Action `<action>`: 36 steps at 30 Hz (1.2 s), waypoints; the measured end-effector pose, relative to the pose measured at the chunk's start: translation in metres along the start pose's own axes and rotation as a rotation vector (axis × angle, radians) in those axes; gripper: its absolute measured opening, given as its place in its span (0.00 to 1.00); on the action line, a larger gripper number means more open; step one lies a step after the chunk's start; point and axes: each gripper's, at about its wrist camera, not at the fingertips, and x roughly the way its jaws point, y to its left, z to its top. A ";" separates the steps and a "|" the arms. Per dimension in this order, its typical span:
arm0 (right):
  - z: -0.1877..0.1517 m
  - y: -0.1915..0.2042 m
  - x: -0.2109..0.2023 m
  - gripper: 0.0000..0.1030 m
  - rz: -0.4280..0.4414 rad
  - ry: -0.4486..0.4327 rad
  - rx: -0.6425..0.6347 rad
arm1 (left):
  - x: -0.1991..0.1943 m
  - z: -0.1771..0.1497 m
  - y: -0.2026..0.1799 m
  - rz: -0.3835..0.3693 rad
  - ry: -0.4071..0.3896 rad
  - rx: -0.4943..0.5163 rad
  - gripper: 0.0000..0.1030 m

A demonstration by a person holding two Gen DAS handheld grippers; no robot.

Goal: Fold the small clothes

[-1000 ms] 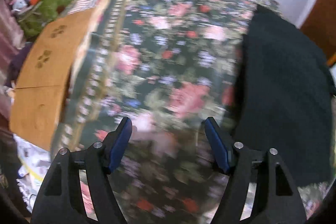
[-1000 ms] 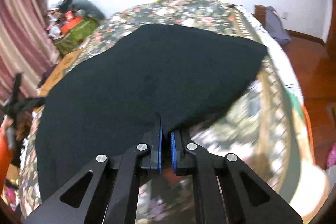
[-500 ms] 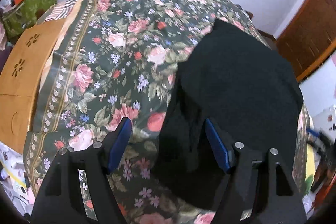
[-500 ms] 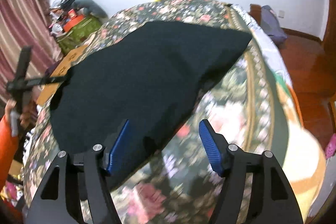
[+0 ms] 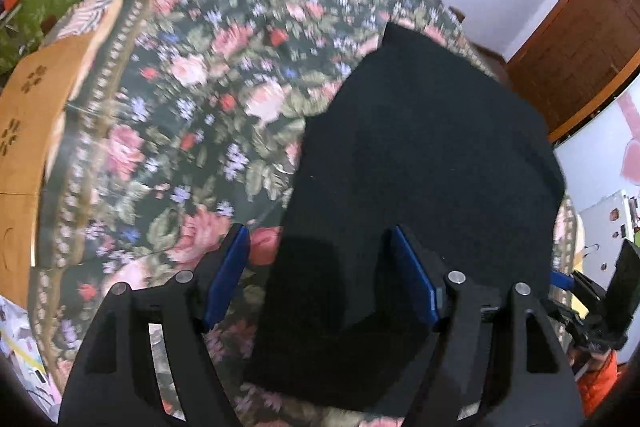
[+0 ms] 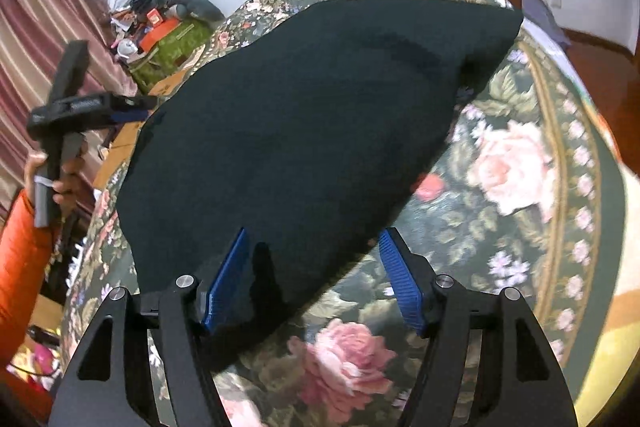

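Observation:
A black garment (image 5: 420, 163) lies folded on the floral bedspread (image 5: 192, 115). In the right wrist view the garment (image 6: 304, 131) spreads from the near left to the far right. My left gripper (image 5: 320, 275) is open, its fingers either side of the garment's near edge, holding nothing. My right gripper (image 6: 316, 275) is open over the garment's near corner, empty. The left gripper also shows at the left of the right wrist view (image 6: 128, 113), held in a hand with an orange sleeve.
A wooden bed frame (image 5: 24, 131) runs along the left side. A green bag with clutter (image 6: 172, 47) sits by striped curtains (image 6: 36, 39). A wooden door (image 5: 580, 39) is at the right. Bare bedspread (image 6: 512, 187) lies right of the garment.
My right gripper opened and let go of the garment's corner, and the garment now lies folded over. My left gripper swung right from bare bedspread to straddle the garment's edge.

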 end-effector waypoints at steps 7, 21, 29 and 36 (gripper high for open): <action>-0.005 -0.001 0.000 0.63 0.015 -0.002 0.019 | 0.017 0.007 -0.004 -0.115 -0.017 -0.094 0.18; -0.018 0.015 0.000 0.40 0.108 0.045 -0.034 | -0.034 -0.094 0.017 0.003 0.052 -0.101 0.13; -0.028 0.004 -0.012 0.06 0.075 0.091 -0.063 | -0.063 -0.134 -0.017 0.018 0.065 -0.009 0.13; -0.043 -0.005 -0.038 0.06 -0.031 0.093 -0.094 | -0.081 -0.154 -0.047 0.245 -0.027 0.162 0.26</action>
